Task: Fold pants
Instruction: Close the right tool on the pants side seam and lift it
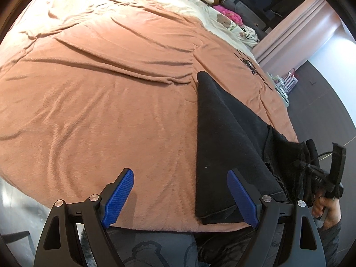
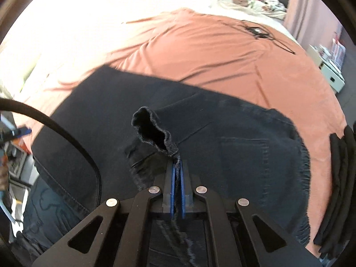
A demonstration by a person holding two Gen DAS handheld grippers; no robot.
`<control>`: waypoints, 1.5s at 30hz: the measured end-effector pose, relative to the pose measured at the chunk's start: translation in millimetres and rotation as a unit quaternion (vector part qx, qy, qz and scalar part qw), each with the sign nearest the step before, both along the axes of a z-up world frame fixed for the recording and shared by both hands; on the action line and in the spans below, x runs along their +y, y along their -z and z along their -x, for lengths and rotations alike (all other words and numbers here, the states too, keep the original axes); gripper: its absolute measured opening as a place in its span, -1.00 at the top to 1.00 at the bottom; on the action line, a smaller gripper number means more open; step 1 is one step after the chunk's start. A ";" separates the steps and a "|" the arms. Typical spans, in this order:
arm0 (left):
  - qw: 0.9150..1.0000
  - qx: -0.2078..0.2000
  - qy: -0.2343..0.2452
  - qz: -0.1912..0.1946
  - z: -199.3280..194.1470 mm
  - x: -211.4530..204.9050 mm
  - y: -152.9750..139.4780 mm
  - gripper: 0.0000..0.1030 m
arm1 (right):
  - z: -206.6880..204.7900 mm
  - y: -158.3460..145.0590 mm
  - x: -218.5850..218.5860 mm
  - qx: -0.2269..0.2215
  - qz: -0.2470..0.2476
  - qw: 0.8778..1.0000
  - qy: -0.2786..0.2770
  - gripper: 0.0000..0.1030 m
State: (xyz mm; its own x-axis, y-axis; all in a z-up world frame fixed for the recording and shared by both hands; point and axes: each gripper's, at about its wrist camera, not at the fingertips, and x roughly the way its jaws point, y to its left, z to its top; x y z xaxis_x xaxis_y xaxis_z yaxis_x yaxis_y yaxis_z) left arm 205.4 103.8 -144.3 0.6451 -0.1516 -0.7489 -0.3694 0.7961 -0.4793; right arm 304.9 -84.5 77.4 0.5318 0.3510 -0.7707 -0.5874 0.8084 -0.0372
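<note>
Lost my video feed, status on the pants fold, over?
Right gripper shut on pants hem. Left gripper open, empty, at the pants' near edge. Pants flat on blanket, not yet folded. Nothing in the way.

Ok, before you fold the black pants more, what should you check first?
1. Right hand-held gripper pinching the pants edge: ok, pads shut on the hem.
2. Left hand-held gripper gripping pants: not ok, jaws open, nothing between them.
3. Room on the orange blanket to fold: ok.
4. Pants lying flat: not ok, bunched by the grip.
5. Black cable clear of the pants: cannot tell.
</note>
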 end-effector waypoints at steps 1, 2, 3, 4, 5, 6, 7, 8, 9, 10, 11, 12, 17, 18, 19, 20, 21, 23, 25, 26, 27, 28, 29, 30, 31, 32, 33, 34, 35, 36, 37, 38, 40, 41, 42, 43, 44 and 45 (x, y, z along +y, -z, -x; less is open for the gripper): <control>1.000 0.001 0.001 0.001 -1.6 -0.1 0.4 -0.70 | -2.3 -4.3 -8.7 -0.002 -0.009 1.000 0.010 0.98; 1.000 0.002 0.001 0.002 -2.6 -0.3 1.5 -0.70 | -4.0 -6.9 -14.3 -0.003 -0.014 1.000 0.017 0.98; 1.000 0.003 0.002 0.003 -4.1 -1.2 2.1 -0.70 | -6.5 -10.3 -22.6 -0.005 -0.021 0.999 0.026 0.98; 1.000 0.004 0.003 0.004 -5.6 -1.8 3.7 -0.70 | -8.2 -12.7 -31.0 -0.006 -0.027 0.999 0.032 0.98; 1.000 0.005 0.004 0.005 -6.6 -2.4 4.7 -0.70 | -11.2 -15.5 -39.5 -0.005 -0.035 0.999 0.039 0.98; 1.000 0.006 0.004 0.006 -7.4 -3.5 5.1 -0.70 | -15.1 -17.5 -48.0 -0.005 -0.040 0.998 0.045 0.98; 1.000 0.007 0.005 0.006 -8.5 -4.7 5.8 -0.70 | -17.1 -18.8 -53.6 -0.007 -0.044 0.998 0.051 0.98; 1.000 0.008 0.005 0.007 -9.7 -5.1 6.0 -0.70 | -19.5 -20.1 -59.6 -0.009 -0.048 0.997 0.057 0.98; 1.000 0.009 0.006 0.007 -10.4 -5.8 6.3 -0.70 | -22.7 -21.2 -65.3 -0.010 -0.052 0.997 0.062 0.98; 1.000 0.009 0.007 0.007 -11.2 -6.8 6.5 -0.70 | -26.3 -22.0 -69.0 -0.009 -0.055 0.996 0.067 0.98; 1.000 0.010 0.008 0.007 -11.7 -7.5 6.7 -0.70 | -32.4 -22.9 -75.2 -0.008 -0.060 0.996 0.072 0.98; 1.000 0.010 0.008 0.007 -12.4 -7.9 6.8 -0.70 | -33.9 -21.9 -79.3 -0.006 -0.064 0.995 0.076 0.99; 1.000 0.011 0.009 0.007 -14.0 -9.6 6.8 -0.70 | -61.6 -12.8 -94.9 0.009 -0.069 0.993 0.094 0.99; 1.000 0.011 0.010 0.006 -14.3 -9.8 7.1 -0.70 | -66.4 -10.2 -96.6 0.013 -0.069 0.993 0.098 0.99; 1.000 0.012 0.010 0.007 -14.6 -10.1 7.5 -0.70 | -71.5 -6.0 -99.3 0.019 -0.072 0.992 0.102 0.99; 1.000 0.012 0.010 0.008 -14.9 -10.6 7.8 -0.70 | -78.5 -2.6 -101.7 0.027 -0.076 0.992 0.101 0.99; 1.000 0.012 0.011 0.009 -15.2 -10.8 8.4 -0.70 | -82.0 1.9 -103.1 0.037 -0.082 0.991 0.097 0.99; 1.000 0.014 0.013 0.010 -16.4 -12.1 10.2 -0.70 | -91.6 13.7 -108.3 0.081 -0.109 0.986 0.094 0.97; 1.000 0.016 0.015 0.010 -17.1 -12.9 12.2 -0.70 | -98.0 27.9 -113.8 0.125 -0.138 0.979 0.089 0.92; 1.000 0.017 0.015 0.011 -17.4 -13.1 13.4 -0.70 | -98.5 31.7 -115.3 0.131 -0.143 0.977 0.087 0.89; 1.000 0.018 0.016 0.012 -18.2 -13.1 14.3 -0.70 | -97.7 34.8 -116.9 0.135 -0.146 0.976 0.087 0.79; 1.000 0.019 0.016 0.013 -19.7 -13.5 15.9 -0.70 | -96.5 37.1 -118.6 0.138 -0.149 0.975 0.088 0.68; 1.000 0.020 0.017 0.014 -20.6 -13.9 16.9 -0.70 | -96.2 38.8 -120.2 0.142 -0.155 0.974 0.086 0.62; 1.000 0.020 0.018 0.015 -21.7 -14.6 17.9 -0.70 | -95.6 39.8 -121.3 0.144 -0.159 0.973 0.083 0.54; 0.999 0.021 0.020 0.016 -22.4 -14.9 18.7 -0.70 | -96.0 40.0 -121.9 0.144 -0.163 0.973 0.078 0.47; 0.999 0.021 0.021 0.016 -23.2 -15.4 19.5 -0.70 | -97.5 40.8 -123.8 0.144 -0.165 0.973 0.074 0.47; 0.999 0.022 0.023 0.017 -24.5 -16.4 20.5 -0.70 | -95.9 41.3 -124.1 0.145 -0.165 0.973 0.070 0.47; 0.999 0.023 0.025 0.018 -25.4 -16.4 21.5 -0.70 | -97.2 42.0 -126.3 0.146 -0.164 0.973 0.068 0.47; 0.999 0.023 0.027 0.018 -25.8 -17.0 21.7 -0.70 | -101.6 44.2 -130.6 0.146 -0.162 0.974 0.067 0.47; 0.999 0.024 0.028 0.017 -26.5 -17.8 22.0 -0.70 | -100.8 44.7 -131.6 0.146 -0.160 0.974 0.067 0.47; 0.999 0.024 0.028 0.017 -27.1 -18.6 22.2 -0.70 | -100.7 44.6 -132.5 0.148 -0.160 0.974 0.066 0.47; 0.999 0.023 0.029 0.017 -27.5 -19.1 22.3 -0.70 | -100.2 45.4 -132.7 0.151 -0.158 0.974 0.063 0.46; 0.999 0.024 0.031 0.017 -28.0 -20.5 22.5 -0.70 | -97.5 48.2 -133.1 0.155 -0.150 0.975 0.055 0.47; 0.999 0.025 0.032 0.017 -28.3 -21.2 22.7 -0.70 | -96.4 48.2 -132.4 0.157 -0.146 0.975 0.050 0.47; 0.999 0.025 0.033 0.017 -28.4 -21.8 23.0 -0.70 | -95.8 51.4 -131.4 0.161 -0.140 0.976 0.044 0.46; 0.999 0.025 0.033 0.017 -28.3 -22.8 23.3 -0.70 | -95.0 53.5 -130.8 0.160 -0.136 0.977 0.043 0.46; 0.999 0.026 0.033 0.017 -28.2 -23.4 23.4 -0.70 | -95.0 53.5 -130.9 0.157 -0.136 0.977 0.043 0.46; 0.999 0.026 0.033 0.017 -28.4 -24.0 23.5 -0.70 | -95.8 54.0 -130.4 0.154 -0.136 0.978 0.044 0.47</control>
State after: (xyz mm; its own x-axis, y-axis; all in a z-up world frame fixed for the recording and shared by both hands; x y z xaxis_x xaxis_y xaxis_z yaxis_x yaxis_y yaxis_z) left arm 233.9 79.8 -167.7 0.5929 -0.2179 -0.7753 -0.3419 0.8035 -0.4873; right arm 400.6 -214.9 23.4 0.3256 0.5296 -0.7832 -0.4649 0.8110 0.3552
